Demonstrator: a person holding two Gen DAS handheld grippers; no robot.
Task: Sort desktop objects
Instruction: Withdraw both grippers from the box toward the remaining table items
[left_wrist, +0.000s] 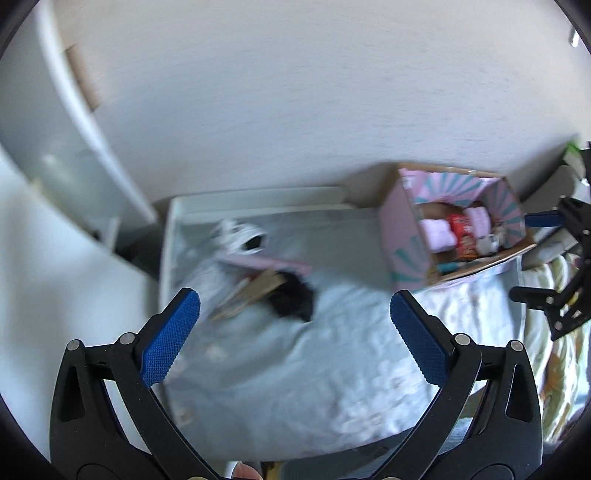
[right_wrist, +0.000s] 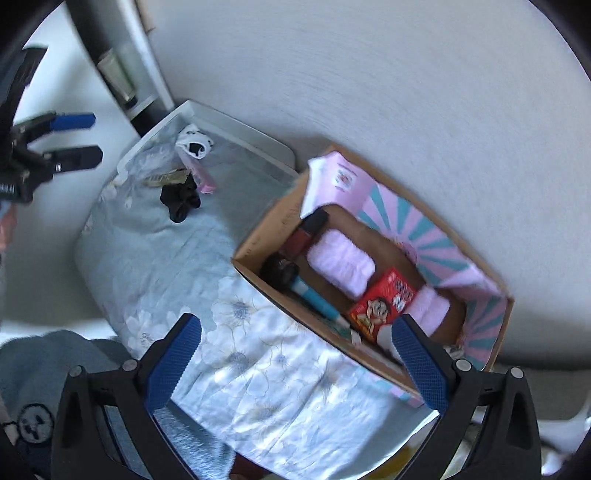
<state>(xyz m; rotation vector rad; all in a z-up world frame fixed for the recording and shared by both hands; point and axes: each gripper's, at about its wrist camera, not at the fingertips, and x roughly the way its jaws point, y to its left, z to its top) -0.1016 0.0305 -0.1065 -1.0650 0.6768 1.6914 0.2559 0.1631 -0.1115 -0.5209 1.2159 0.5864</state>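
Both tools empty, between placements. Left tool (left_wrist: 295, 325), jaws spread wide, hangs above the floral cloth (left_wrist: 332, 350); ahead of it lies the unsorted cluster: black soft item (left_wrist: 291, 299), pink flat pack (left_wrist: 266, 262), white-and-black item (left_wrist: 242, 236). Right tool (right_wrist: 295, 354), also spread, hangs over the near edge of the cardboard box (right_wrist: 258, 243), which already holds a red carton (right_wrist: 384, 306) and pink rolls (right_wrist: 340, 262). Likely next move: left tool advances and descends to pinch the black item, nearest its jaws, then carries it rightward to the box.
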